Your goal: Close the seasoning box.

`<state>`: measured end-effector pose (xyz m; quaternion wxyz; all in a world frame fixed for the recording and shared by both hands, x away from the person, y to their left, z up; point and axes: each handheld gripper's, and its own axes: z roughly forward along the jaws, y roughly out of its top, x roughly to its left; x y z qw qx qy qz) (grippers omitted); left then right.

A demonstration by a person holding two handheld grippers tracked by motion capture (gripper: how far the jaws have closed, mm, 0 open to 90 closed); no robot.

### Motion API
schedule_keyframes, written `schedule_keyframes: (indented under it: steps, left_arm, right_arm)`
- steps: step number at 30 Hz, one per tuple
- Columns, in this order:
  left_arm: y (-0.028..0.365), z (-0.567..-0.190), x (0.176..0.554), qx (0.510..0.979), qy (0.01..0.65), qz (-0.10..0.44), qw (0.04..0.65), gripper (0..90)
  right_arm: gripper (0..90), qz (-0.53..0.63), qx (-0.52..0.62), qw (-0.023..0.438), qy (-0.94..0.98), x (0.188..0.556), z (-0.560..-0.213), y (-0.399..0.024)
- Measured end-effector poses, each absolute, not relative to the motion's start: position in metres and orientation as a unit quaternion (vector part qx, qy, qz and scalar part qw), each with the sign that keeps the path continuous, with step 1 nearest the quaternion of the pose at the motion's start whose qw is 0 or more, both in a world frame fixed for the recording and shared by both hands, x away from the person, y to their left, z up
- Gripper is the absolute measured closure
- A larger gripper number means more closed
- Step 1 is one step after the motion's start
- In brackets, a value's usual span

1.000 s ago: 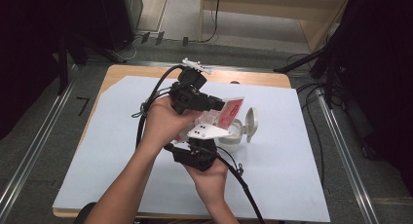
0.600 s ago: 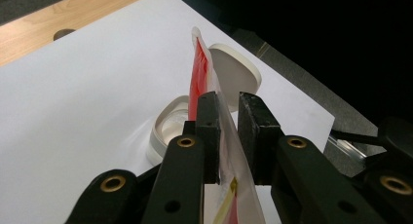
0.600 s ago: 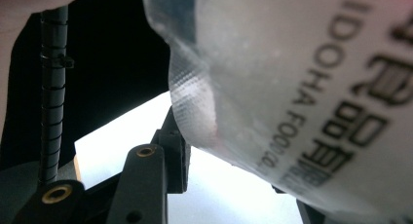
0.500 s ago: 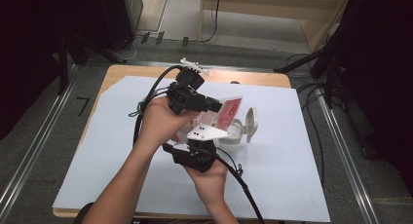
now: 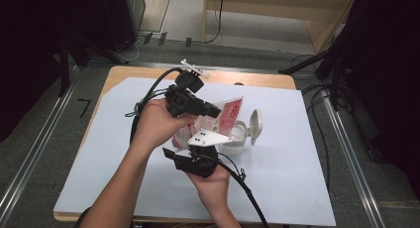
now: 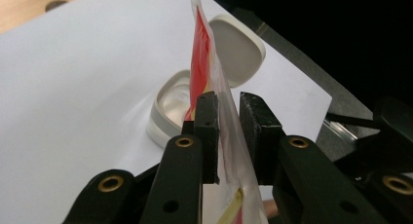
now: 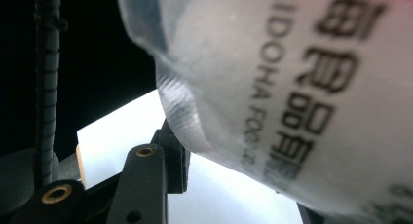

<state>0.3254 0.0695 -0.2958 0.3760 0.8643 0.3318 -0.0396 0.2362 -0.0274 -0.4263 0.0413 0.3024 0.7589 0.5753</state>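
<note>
Holding a red-and-clear food pouch [image 5: 225, 118] up over the table [image 5: 297, 153], just above a small white container [image 5: 236, 138] with its hinged lid [image 5: 255, 126] flipped open. Left gripper [image 6: 229, 131] pinching the pouch's flat edge: thin film running between the two black pads, one pad against it, the other at most a sliver off. Right gripper [image 5: 200, 156] lower down, under the pouch's printed bulging body [image 7: 302, 87]; jaws partly spread around that fuller part, only one jaw clear in its own view, so a firm squeeze cannot be told.

Judging by the pose: pouch tilted with its upper corner over the container, so the step in hand looks like emptying or opening the pouch into it. Next move likely calls for keeping the left pinch steady on the seal while the right end lifts or presses, mouth kept over the container's opening and clear of the lid; a slack pinch would risk the slick film slipping.
</note>
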Motion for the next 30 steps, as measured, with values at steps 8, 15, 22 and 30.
schedule_keyframes:
  steps: [8, 15, 22, 30]
  left_arm:
    - [0.077, -0.299, 0.326, 0.87, 0.333, -0.045, 0.359, 78.4]
    - [0.079, -0.302, 0.327, 0.875, 0.332, -0.048, 0.35, 78.3]
    - [0.076, -0.308, 0.327, 0.88, 0.329, -0.048, 0.339, 78.0]
    - [0.076, -0.314, 0.329, 0.882, 0.326, -0.062, 0.334, 77.9]
  right_arm:
    - [58.4, 0.567, 0.303, 0.04, 0.765, 0.234, -0.433, -0.027]
    - [58.1, 0.563, 0.302, 0.038, 0.769, 0.234, -0.437, -0.027]
    - [56.4, 0.556, 0.3, 0.037, 0.774, 0.233, -0.444, -0.026]
    - [56.6, 0.548, 0.292, 0.047, 0.783, 0.231, -0.448, -0.024]
